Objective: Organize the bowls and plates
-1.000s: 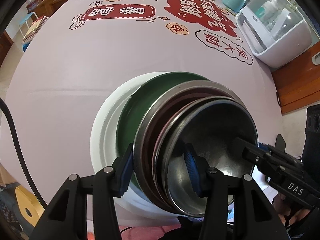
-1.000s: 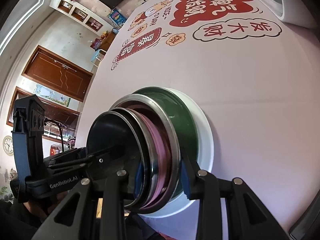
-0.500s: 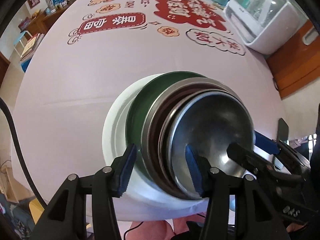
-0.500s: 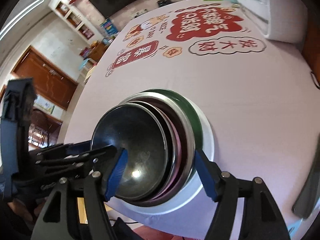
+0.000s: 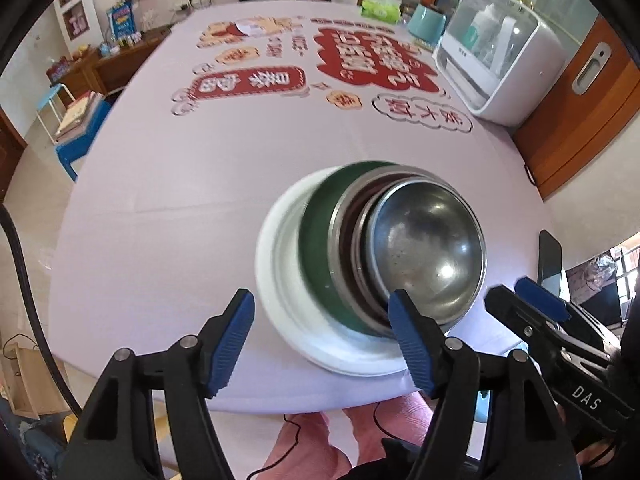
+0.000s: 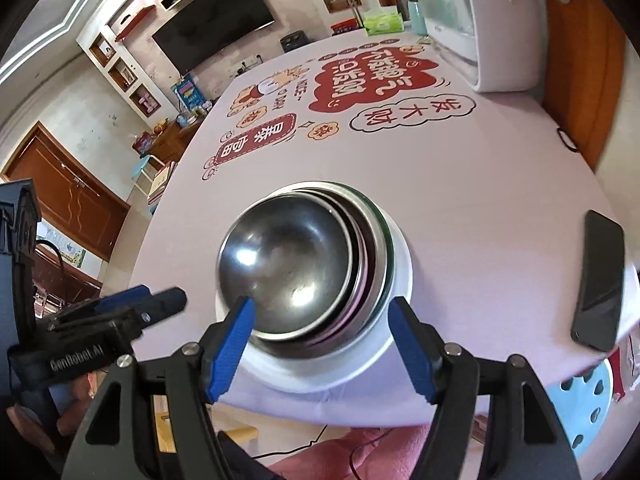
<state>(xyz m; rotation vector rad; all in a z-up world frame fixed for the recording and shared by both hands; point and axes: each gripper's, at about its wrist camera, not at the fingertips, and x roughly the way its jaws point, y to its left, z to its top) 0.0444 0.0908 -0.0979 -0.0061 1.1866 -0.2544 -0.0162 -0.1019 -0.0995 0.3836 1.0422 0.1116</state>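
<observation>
Near the table's front edge stands a nested stack: a white plate (image 5: 288, 280) at the bottom, a green dish (image 5: 316, 240), a steel bowl with a pinkish inside (image 5: 344, 236), and a smaller steel bowl (image 5: 432, 248) on top. My left gripper (image 5: 324, 328) hovers over the stack's near left side. Its jaws are opening and nothing is pressed between them. My right gripper (image 6: 320, 320) hangs open above the near rim of the top steel bowl (image 6: 288, 256) and the white plate (image 6: 400, 264), holding nothing. Each gripper shows in the other's view: right gripper (image 5: 516, 298), left gripper (image 6: 154, 298).
A dark phone (image 6: 600, 280) lies at the table's right front edge. A white countertop appliance (image 5: 500, 52), a teal container (image 5: 430, 24) and a green tissue pack (image 5: 380, 4) stand at the far right. The pink printed tablecloth (image 5: 200, 184) ends just below the stack. A blue stool (image 6: 592, 396) stands beside the table.
Both grippers have lifted and drawn back from the stack. Their jaws, which straddled the bowl rims, have widened and left the rims. The stack has stayed on the table.
</observation>
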